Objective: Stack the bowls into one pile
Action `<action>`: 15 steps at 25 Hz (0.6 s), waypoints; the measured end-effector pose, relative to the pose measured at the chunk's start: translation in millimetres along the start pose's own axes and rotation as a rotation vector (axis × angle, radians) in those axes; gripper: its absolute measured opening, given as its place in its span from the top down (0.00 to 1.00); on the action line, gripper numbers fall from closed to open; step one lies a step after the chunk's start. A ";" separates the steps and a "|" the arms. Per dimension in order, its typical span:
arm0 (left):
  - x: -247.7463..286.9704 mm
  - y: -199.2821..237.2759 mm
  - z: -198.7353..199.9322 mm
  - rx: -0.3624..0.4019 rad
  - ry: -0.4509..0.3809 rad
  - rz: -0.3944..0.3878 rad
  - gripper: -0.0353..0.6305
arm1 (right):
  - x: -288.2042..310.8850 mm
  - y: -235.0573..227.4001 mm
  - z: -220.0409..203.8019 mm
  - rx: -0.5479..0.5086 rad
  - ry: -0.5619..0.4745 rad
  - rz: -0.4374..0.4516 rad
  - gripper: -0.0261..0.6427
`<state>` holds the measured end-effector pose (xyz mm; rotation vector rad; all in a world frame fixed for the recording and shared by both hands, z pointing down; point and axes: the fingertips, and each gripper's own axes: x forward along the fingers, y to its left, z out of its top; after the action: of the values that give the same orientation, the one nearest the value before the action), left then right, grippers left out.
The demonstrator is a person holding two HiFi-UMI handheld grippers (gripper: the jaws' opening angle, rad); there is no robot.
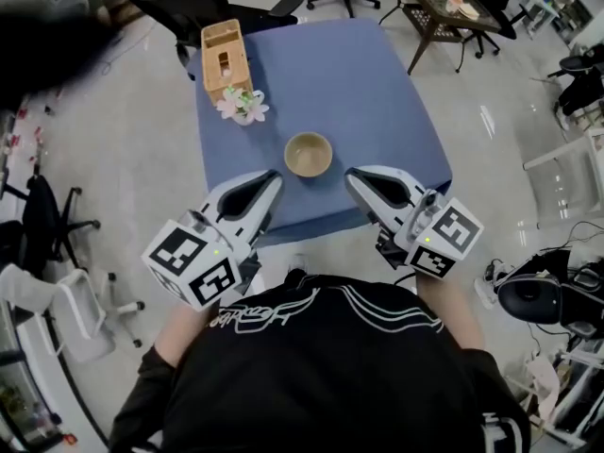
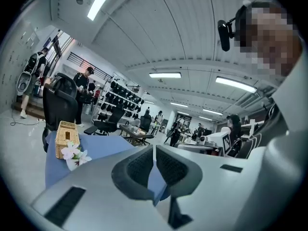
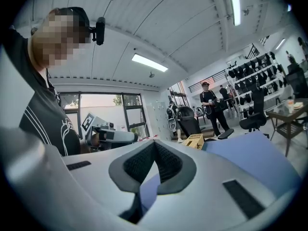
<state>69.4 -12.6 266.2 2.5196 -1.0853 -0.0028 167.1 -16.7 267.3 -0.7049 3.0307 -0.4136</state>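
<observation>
On table (image 1: pixel 359 83), bowl (image 1: pixel 309 154) (tan, upright)

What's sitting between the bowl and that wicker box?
Pale flowers, beside the wicker box; the rest to the bowl is bare blue tablecloth, seen in the head view.

Bowls (image 1: pixel 309 154), seemingly stacked, on table (image 1: pixel 377 92)

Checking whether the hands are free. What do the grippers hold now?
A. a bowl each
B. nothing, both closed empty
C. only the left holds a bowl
B: the left gripper and right gripper both have jaws together with nothing between, and the bowl sits apart on the table.
</observation>
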 end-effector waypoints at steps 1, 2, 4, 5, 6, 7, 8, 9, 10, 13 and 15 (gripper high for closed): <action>0.4 0.1 -1.1 -0.002 0.001 0.002 0.89 | -0.7 -1.1 -0.4 0.004 -0.001 -0.003 0.92; 1.0 0.5 -2.1 -0.004 0.003 0.005 0.89 | -1.4 -2.6 -0.9 0.008 -0.001 -0.006 0.92; 2.5 2.1 -4.0 -0.010 0.006 0.009 0.89 | -2.4 -5.6 -2.4 0.015 0.001 -0.013 0.92; 3.2 2.7 -4.8 -0.012 0.008 0.011 0.89 | -2.7 -6.9 -3.1 0.016 0.003 -0.016 0.92; 3.9 3.0 -5.5 -0.012 0.011 0.013 0.89 | -3.1 -7.9 -3.8 0.017 0.004 -0.018 0.92; 4.4 3.2 -6.2 -0.012 0.014 0.014 0.89 | -3.5 -8.7 -4.4 0.019 0.005 -0.020 0.92; 5.1 3.7 -7.0 -0.012 0.017 0.016 0.89 | -3.8 -9.5 -5.0 0.021 0.005 -0.022 0.92; 6.1 4.7 -7.9 -0.013 0.021 0.018 0.89 | -3.8 -10.5 -5.7 0.023 0.005 -0.023 0.92; 7.5 6.2 -9.0 -0.015 0.025 0.019 0.89 | -3.7 -11.6 -6.6 0.026 0.005 -0.026 0.92; 13.0 11.1 -12.5 -0.023 0.037 0.018 0.89 | -4.0 -16.1 -9.8 0.033 0.008 -0.037 0.92; 16.5 13.9 -13.8 -0.025 0.043 0.017 0.89 | -3.8 -20.2 -10.3 0.037 0.009 -0.046 0.92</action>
<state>73.4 -27.8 286.3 2.4770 -1.0825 0.0417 178.7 -29.9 282.2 -0.7737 3.0116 -0.4728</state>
